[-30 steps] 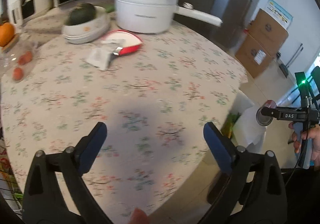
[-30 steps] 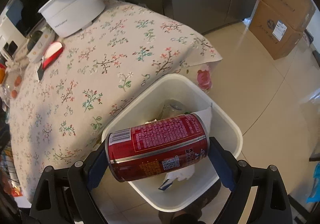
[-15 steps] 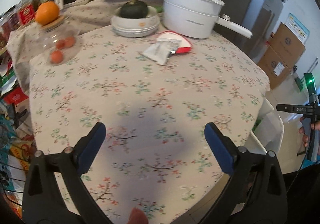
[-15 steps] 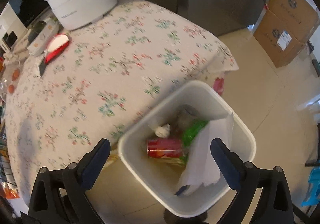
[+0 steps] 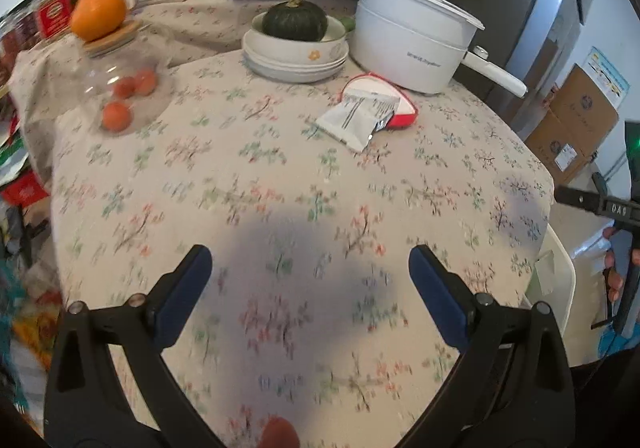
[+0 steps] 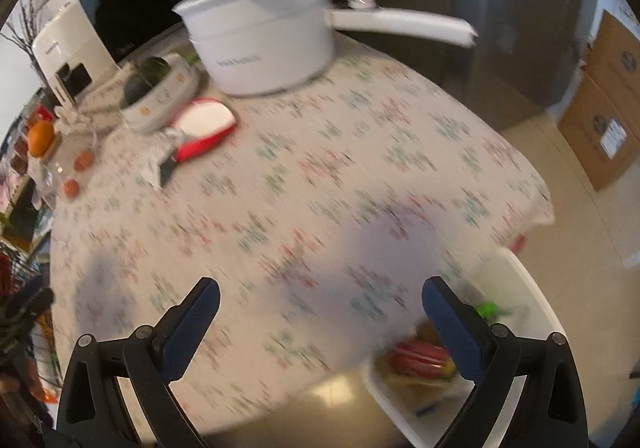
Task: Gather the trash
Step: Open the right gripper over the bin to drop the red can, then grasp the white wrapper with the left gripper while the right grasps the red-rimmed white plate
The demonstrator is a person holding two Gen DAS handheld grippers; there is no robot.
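A torn white wrapper (image 5: pixel 358 117) lies on the floral tablecloth (image 5: pixel 280 183), partly over a red and white dish (image 5: pixel 394 109); both show again as the wrapper (image 6: pixel 158 163) and dish (image 6: pixel 206 127) in the right wrist view. My left gripper (image 5: pixel 310 272) hangs open over the near part of the table, nothing between its fingers. My right gripper (image 6: pixel 320 302) is open and empty above the table's edge. Beside the table stands a white bin (image 6: pixel 532 288) with the red can (image 6: pixel 418 354) and other trash inside.
A white pot (image 5: pixel 412 39) with a long handle, stacked bowls holding a dark squash (image 5: pixel 294 21), and a glass jar (image 5: pixel 116 87) topped by an orange crowd the far side. Cardboard boxes (image 5: pixel 576 127) stand on the floor to the right. A hand holding the other gripper shows at the right edge.
The right gripper let the red can drop into the bin, opened wide and swung over the table edge. The left gripper drew back across the table, widening its view.
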